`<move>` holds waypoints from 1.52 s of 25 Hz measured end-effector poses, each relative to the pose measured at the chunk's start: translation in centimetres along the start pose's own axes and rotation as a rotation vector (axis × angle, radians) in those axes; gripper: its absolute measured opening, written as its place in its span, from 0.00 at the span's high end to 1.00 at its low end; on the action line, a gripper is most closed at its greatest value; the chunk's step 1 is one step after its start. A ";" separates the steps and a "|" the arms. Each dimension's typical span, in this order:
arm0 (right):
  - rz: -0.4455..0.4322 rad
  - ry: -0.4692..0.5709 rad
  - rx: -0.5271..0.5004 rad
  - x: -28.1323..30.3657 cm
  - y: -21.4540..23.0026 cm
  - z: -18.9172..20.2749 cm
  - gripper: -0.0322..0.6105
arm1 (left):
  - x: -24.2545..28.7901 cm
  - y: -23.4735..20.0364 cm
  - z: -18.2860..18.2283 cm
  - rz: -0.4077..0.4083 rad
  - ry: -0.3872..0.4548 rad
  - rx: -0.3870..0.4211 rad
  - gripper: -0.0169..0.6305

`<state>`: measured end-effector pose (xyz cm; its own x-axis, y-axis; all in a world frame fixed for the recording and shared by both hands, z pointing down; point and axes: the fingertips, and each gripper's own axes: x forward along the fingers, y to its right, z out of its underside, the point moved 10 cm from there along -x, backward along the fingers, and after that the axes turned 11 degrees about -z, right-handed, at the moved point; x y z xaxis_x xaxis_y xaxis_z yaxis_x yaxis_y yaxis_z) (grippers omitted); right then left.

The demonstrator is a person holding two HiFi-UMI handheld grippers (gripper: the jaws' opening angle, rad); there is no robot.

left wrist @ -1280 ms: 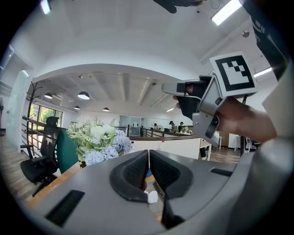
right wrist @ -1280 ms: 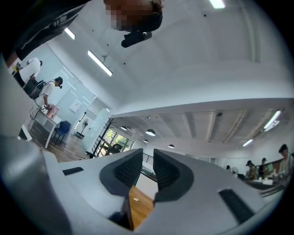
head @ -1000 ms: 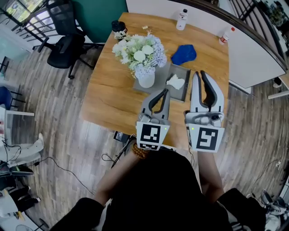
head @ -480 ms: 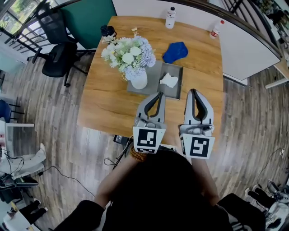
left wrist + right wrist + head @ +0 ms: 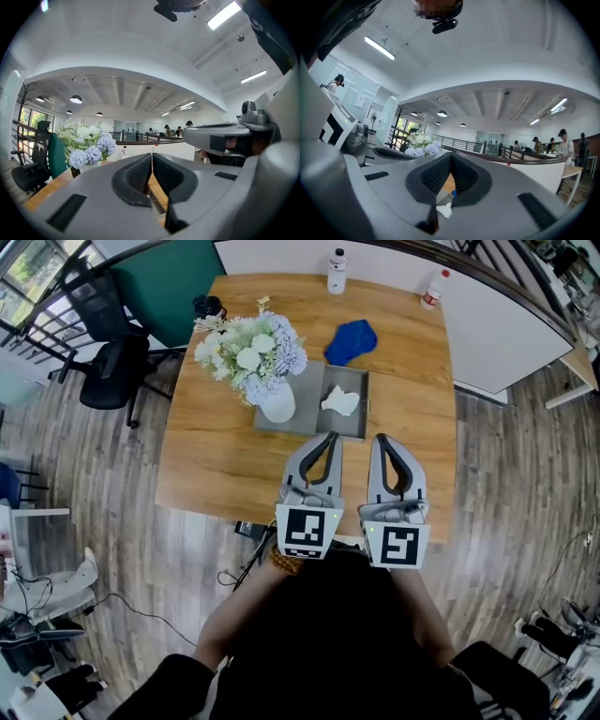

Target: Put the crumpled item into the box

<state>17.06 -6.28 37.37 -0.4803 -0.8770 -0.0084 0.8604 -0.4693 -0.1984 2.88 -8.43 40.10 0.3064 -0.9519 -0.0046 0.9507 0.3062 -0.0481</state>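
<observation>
Head view here: the crumpled paper [image 5: 340, 401] is a white wad already sitting inside the shallow grey box [image 5: 361, 426], over in its right half and not touching either gripper. The left half of the box is taken up by a white vase [image 5: 277, 405] stuffed with white and pale purple flowers [image 5: 249, 345]. All of that is on a wooden table [image 5: 216, 456]. A blue cloth [image 5: 352, 338] lies just past the far edge of the box, and two small bottles [image 5: 337, 270] stand at the far edge of the table. There's also a black office chair [image 5: 105, 367] off to the left on the floor. The left gripper [image 5: 330, 437] and right gripper [image 5: 382, 439] are side by side at the near side of the table, both pointing level toward the box, with their tips about at its near edge from this angle. The left one has its jaws pressed together with nothing in them. The right one has just been closing, and its jaws are now together too, also with nothing between them.
</observation>
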 end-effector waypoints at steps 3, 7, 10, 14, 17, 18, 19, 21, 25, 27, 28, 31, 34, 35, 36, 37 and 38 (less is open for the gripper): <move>-0.006 -0.009 0.002 -0.1 0.0 0.3 0.94 | -0.1 0.3 0.1 0.009 -0.001 0.000 0.93; -0.023 -0.022 0.011 -0.4 -0.2 0.8 0.94 | -0.3 0.5 0.3 0.014 0.002 -0.002 0.93; -0.012 -0.025 0.029 -0.7 0.1 1.1 0.94 | -0.2 0.8 0.3 0.017 0.007 -0.001 0.93; -0.010 -0.005 0.041 -1.1 0.4 1.1 0.94 | -0.5 1.1 0.2 0.018 0.010 0.003 0.93; -0.021 0.001 0.043 -1.4 0.4 1.4 0.94 | -0.7 1.3 0.4 0.014 0.003 0.004 0.93; -0.024 0.000 0.041 -1.4 0.3 1.5 0.94 | -0.8 1.4 0.4 0.013 0.001 0.004 0.93; -0.027 -0.002 0.041 -1.4 0.2 1.6 0.94 | -0.9 1.4 0.5 0.012 -0.001 0.003 0.93; -0.033 -0.007 0.037 -1.5 -0.1 1.8 0.94 | -1.1 1.4 0.6 0.005 -0.003 0.001 0.93; -0.056 -0.028 0.022 -1.5 -0.6 2.2 0.94 | -1.4 1.3 0.8 -0.012 -0.007 -0.003 0.93; -0.064 -0.030 0.026 -1.5 -0.9 2.3 0.94 | -1.4 1.3 0.9 -0.017 -0.010 -0.003 0.93; -0.067 -0.033 0.027 -1.5 -0.9 2.3 0.94 | -1.4 1.3 1.0 -0.018 -0.010 -0.003 0.93; -0.070 -0.033 0.028 -1.6 -0.9 2.4 0.94 | -1.3 1.4 1.0 -0.019 -0.009 -0.005 0.93; -0.075 -0.036 0.020 -1.7 -0.8 2.4 0.94 | -1.3 1.5 1.0 -0.016 -0.008 -0.005 0.93; -0.072 -0.042 0.028 -1.7 -0.7 2.5 0.94 | -1.3 1.5 1.0 -0.016 -0.008 -0.004 0.93; -0.068 -0.048 0.038 -1.7 -0.7 2.6 0.94 | -1.3 1.6 1.0 -0.016 -0.008 -0.004 0.93; -0.064 -0.054 0.046 -1.8 -0.6 2.7 0.94 | -1.3 1.6 1.1 -0.016 -0.008 -0.003 0.93; -0.064 -0.059 0.047 -1.8 -0.6 2.8 0.94 | -1.3 1.5 1.1 -0.017 -0.007 -0.003 0.93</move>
<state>17.85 -4.72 40.26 -0.5245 -0.8492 0.0608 0.8363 -0.5273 -0.1504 4.01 -6.75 41.10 0.2908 -0.9568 0.0036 0.9556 0.2902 -0.0512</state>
